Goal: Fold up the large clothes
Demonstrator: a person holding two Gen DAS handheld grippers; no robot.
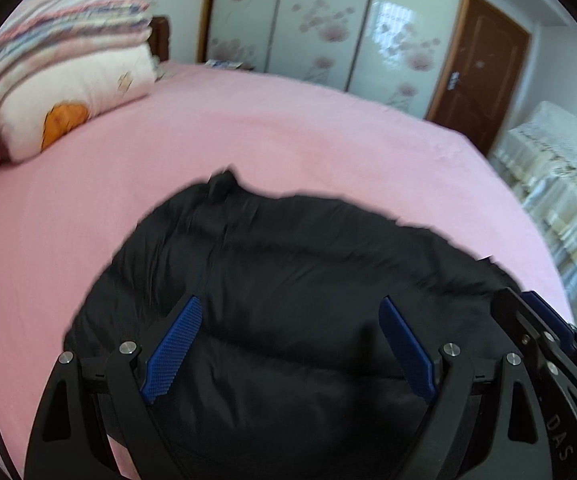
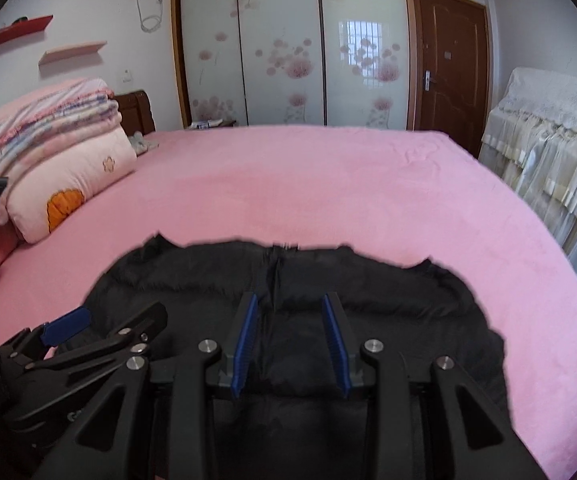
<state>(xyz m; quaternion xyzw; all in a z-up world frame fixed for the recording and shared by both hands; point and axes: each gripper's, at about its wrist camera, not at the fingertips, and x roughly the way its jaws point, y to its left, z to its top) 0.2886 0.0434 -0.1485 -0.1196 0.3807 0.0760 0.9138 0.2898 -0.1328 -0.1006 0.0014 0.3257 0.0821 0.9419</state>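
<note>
A black padded jacket (image 2: pixel 288 320) lies spread on the pink bed (image 2: pixel 328 184), filling the 6 o'clock half of both wrist views, its zip line running up toward 12 o'clock; it seems laid flat this way so that a side or the hem can be taken up and folded over. The left hand-held gripper (image 1: pixel 288 340) hangs over the jacket's middle with its blue pads set wide apart and nothing between them, while the right hand-held gripper (image 2: pixel 290 344) stands narrower, its pads parted on either side of the zip, also empty. Both look poised above the cloth before a grasp, though whether the pad tips touch the fabric I cannot tell. The sleeves are not to be made out, whether tucked under or lost in the black. The near hem is cut off behind the gripper frames at 6 o'clock, and the left view is blurred. Folded quilts (image 2: pixel 56 152) sit at 9 o'clock
</note>
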